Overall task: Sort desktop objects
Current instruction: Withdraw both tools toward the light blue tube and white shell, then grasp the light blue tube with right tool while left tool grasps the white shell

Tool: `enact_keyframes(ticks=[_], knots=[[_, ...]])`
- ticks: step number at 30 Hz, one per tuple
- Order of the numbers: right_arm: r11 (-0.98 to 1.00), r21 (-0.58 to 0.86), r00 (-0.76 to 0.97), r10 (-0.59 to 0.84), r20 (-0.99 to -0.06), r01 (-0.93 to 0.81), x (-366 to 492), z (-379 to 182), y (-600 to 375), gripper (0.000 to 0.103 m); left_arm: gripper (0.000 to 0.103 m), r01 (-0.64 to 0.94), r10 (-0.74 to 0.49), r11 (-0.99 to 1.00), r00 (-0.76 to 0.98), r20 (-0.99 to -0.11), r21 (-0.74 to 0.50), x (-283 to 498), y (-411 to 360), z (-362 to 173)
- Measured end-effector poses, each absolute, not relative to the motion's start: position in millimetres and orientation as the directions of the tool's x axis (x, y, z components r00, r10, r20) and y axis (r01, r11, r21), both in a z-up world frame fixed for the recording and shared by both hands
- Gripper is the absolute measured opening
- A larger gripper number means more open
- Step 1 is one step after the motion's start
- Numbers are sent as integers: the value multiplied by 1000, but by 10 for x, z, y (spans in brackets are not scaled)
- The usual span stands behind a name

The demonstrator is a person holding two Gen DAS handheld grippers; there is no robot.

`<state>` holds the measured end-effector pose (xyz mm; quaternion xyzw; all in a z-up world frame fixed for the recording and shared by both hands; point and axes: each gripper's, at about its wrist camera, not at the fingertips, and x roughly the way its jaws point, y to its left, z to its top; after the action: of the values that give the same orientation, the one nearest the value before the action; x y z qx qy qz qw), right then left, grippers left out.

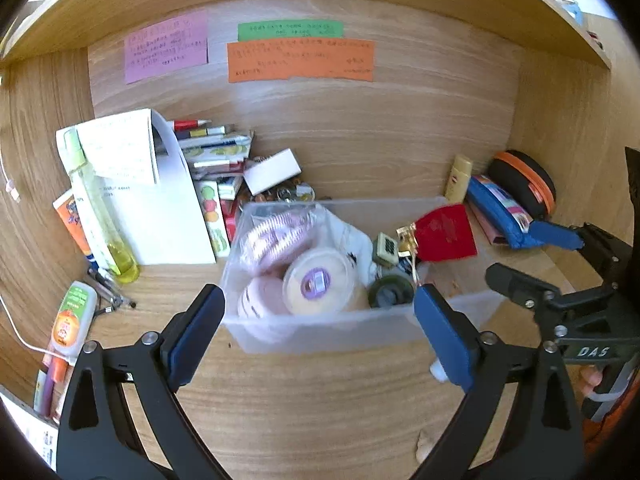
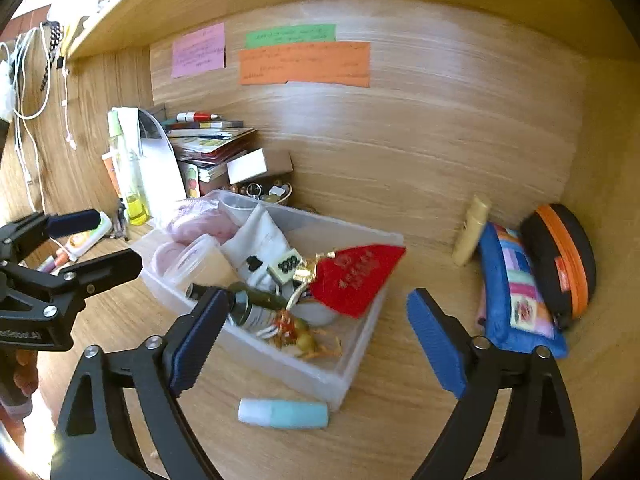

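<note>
Right wrist view has the clear plastic bin (image 2: 362, 364) sitting on the wooden bench (image 2: 400, 420), pretty much dead center and a bit angled. It's stuffed: a red pouch (image 2: 356, 280) draped over its right-hand edge, a dark green bottle (image 2: 256, 302) lying on its side, a little mahjong-tile charm (image 2: 285, 266), a white cloth bag (image 2: 260, 240), a round lidded tub (image 2: 196, 260) and some pink puffy things at the far left end.

Just in front of the bin, on the bench, lies a small mint-and-white tube (image 2: 283, 413), close to the bin's near corner but I can't tell if it touches.

The right gripper (image 2: 316, 340) is spread wide with nothing between its fingers, hanging over the bin's near side. The left gripper (image 1: 318, 336) is also wide and holding nothing, lined up on the bin's front wall.

Off to the right, a blue patchwork pencil case (image 2: 516, 292) leans against a black case with an orange zipper (image 2: 560, 264), with a cream tube (image 2: 472, 236) propped on the back wall next to them. On the left there's a pile of books and boxes (image 2: 212, 144), a yellow-green spray bottle (image 2: 130, 176) and a glue bottle (image 1: 74, 320). Pink, green and orange notes (image 2: 304, 64) are stuck on the back wall.
</note>
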<state>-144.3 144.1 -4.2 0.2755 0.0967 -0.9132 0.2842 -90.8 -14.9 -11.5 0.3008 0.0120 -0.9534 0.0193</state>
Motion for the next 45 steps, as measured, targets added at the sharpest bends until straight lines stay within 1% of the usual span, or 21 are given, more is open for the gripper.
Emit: enact_keyframes(ticks=[1, 5, 14, 18, 25, 28, 31, 32, 36, 39, 45], knots=[[-823, -17, -688, -464, -558, 568, -1414, -53, 1465, 97, 97, 40, -25, -999, -816, -578, -14, -884, -139, -140], [-835, -27, -689, -436, -579, 550, -1291, -163, 1544, 98, 97, 28, -13, -999, -799, -602, -17, -806, -110, -279], [-838, 5, -588, -386, -711, 545, -1255, -669, 1497, 98, 97, 15, 3, -1000, -759, -652, -22, -612, -160, -577], [-843, -13, -563, -347, -750, 538, -1300, -829, 1404, 98, 97, 24, 0, -999, -741, -671, -27, -513, -222, -697], [-852, 16, -517, -332, -789, 524, -1397, -930, 1349, 96, 97, -12, 44, -999, -727, -685, -51, -379, -242, -809], [-848, -16, -528, -315, -788, 530, -1366, -949, 1295, 96, 97, -42, 63, -998, -719, -692, -47, -352, -186, -847], [-840, -58, -539, -291, -791, 539, -1346, -982, 1221, 90, 97, -78, 84, -996, -707, -702, -40, -324, -91, -899], [-835, -58, -527, -290, -799, 547, -1349, -1001, 1197, 87, 97, -86, 91, -995, -704, -704, -43, -317, -69, -912], [-833, -14, -490, -312, -814, 553, -1385, -1054, 1171, 83, 97, -107, 108, -993, -698, -708, -45, -293, 31, -950], [-833, -9, -494, -320, -808, 553, -1396, -1037, 1187, 71, 97, -125, 116, -991, -698, -707, -40, -283, 106, -964], [-821, -14, -497, -331, -802, 570, -1333, -1030, 1245, 71, 97, -157, 116, -988, -698, -707, -7, -277, 269, -978]])
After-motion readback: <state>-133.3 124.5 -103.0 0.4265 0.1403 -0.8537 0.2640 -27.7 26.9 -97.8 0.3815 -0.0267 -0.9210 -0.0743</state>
